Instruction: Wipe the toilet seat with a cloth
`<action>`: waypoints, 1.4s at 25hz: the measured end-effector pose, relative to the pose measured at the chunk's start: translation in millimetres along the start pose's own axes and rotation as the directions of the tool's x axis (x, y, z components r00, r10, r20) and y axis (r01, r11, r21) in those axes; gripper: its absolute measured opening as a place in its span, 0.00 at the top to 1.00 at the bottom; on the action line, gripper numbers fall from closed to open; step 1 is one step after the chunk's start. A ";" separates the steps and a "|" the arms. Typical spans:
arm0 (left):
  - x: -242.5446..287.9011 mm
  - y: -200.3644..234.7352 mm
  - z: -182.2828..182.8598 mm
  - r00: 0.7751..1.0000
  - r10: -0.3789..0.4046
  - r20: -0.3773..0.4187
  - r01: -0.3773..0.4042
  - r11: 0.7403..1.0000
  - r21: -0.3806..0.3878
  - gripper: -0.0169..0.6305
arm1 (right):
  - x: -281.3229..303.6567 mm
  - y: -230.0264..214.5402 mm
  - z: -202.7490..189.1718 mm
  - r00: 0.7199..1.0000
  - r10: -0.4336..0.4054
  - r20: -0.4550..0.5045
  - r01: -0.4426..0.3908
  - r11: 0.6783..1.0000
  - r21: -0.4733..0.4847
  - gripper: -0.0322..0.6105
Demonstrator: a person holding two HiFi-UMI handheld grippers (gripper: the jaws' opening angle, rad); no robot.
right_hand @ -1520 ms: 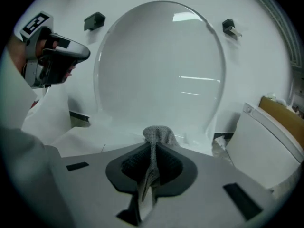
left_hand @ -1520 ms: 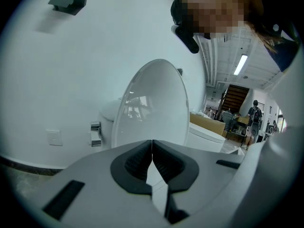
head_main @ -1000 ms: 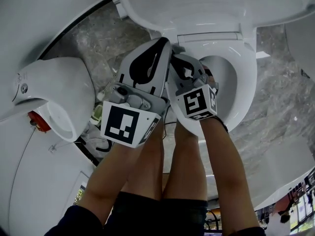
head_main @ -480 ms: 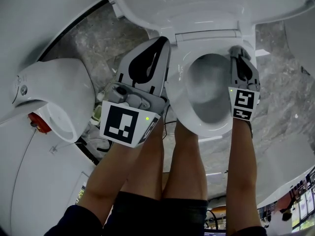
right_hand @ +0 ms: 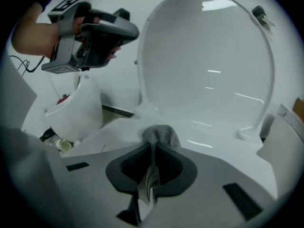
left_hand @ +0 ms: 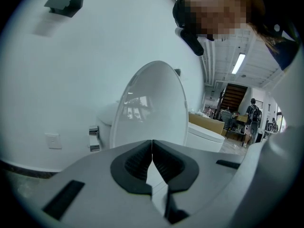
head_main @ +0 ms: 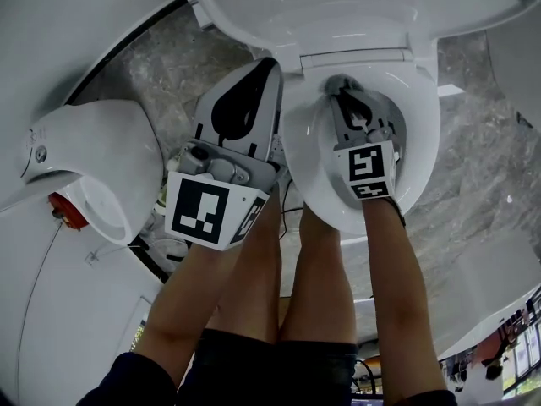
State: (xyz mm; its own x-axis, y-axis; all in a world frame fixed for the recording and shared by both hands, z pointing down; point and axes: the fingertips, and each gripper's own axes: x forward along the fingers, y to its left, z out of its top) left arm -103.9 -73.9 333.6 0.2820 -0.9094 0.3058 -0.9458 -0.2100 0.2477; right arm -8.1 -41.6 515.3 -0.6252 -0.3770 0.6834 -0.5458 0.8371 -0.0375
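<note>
Close to you, your left gripper (left_hand: 152, 145) is held up just beside the left edge of the toilet seat (head_main: 423, 134), its jaws pressed together with nothing between them. Your right gripper (right_hand: 153, 148) reaches further in over the seat, jaws clamped on a grey cloth (right_hand: 159, 136) whose bunched end pokes out past the tips. The cloth is at the back of the seat, near the hinge; whether it touches is unclear. Beyond stands the raised lid (right_hand: 209, 56)
</note>
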 end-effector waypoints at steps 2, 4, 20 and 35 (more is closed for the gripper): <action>0.0 -2.1 -0.5 1.000 0.000 0.001 0.000 1.000 -0.002 0.94 | 1.6 42.8 12.8 0.992 0.119 0.042 -0.118 0.993 -0.030 0.88; -0.2 -5.1 -1.2 1.000 -0.002 -0.002 0.002 1.000 -0.002 0.94 | -0.9 84.7 20.3 0.968 0.245 0.059 -0.237 0.965 -0.111 0.88; -7.4 -11.4 -4.0 1.000 -0.010 -0.007 0.011 1.000 0.002 0.94 | -60.4 -103.5 -60.4 0.954 -0.192 -0.232 0.126 0.954 -0.273 0.88; 1.3 -34.1 0.7 0.998 -0.065 -0.023 0.065 0.998 0.020 0.94 | -57.0 -102.1 -48.0 0.974 -0.091 -0.210 0.003 0.921 -0.390 0.88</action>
State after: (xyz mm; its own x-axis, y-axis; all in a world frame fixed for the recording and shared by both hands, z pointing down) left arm -71.3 -68.2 324.9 0.3465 -0.8854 0.3099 -0.9283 -0.2761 0.2490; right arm 110.0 -86.6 515.1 -0.4418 -0.3603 0.8216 -0.2869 0.9244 0.2511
